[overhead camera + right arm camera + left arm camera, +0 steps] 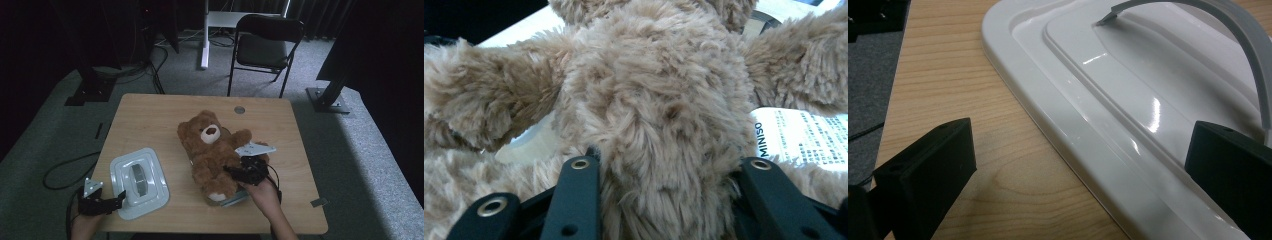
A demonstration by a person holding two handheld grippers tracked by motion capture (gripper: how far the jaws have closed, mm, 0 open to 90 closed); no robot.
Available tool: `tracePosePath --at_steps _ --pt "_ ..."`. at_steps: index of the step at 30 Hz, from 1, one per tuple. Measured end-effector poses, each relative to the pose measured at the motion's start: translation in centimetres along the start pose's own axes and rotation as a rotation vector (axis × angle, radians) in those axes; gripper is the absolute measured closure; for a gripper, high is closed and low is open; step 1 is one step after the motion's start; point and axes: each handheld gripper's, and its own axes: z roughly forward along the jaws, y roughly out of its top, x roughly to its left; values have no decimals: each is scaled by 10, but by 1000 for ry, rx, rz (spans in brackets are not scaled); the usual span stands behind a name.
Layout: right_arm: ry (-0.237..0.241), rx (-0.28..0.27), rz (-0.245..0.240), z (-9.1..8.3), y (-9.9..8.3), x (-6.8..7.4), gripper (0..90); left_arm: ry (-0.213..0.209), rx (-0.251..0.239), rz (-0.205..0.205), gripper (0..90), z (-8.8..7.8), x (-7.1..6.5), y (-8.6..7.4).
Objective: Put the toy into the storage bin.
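My right hand-held gripper (239, 174), reaching in from five o'clock, clamps the shaggy brown teddy bear's (212, 150) belly mid-worktop (150, 115), while my left hand-held gripper (121, 196) rests open at the glossy white lid's (150, 192) seven-o'clock edge.

High view overhead, gripper views close on table (150, 120)

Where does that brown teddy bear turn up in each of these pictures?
High view: the teddy bear lies on its back mid-table, the right gripper at its side.
Left gripper view: not in it.
Right gripper view: the bear's furry body sits close up between the black jaws.
Shared landmark: the light wooden table.
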Motion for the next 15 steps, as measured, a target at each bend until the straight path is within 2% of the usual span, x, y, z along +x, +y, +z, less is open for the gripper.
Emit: tracePosePath --at_steps 5,9,12,15 --pt "-19 2 15 -8 -4 -13 589 4 4 3 8 1 0 1" --pt "8 -2 21 -14 -5 -17 486 -8 6 1 8 3 -1 2" --pt "19 -10 23 -18 -2 -16 389 -27 12 -10 8 7 -3 4" --pt "40 -18 37 -22 3 -14 289 -35 14 -2 8 11 -7 7"
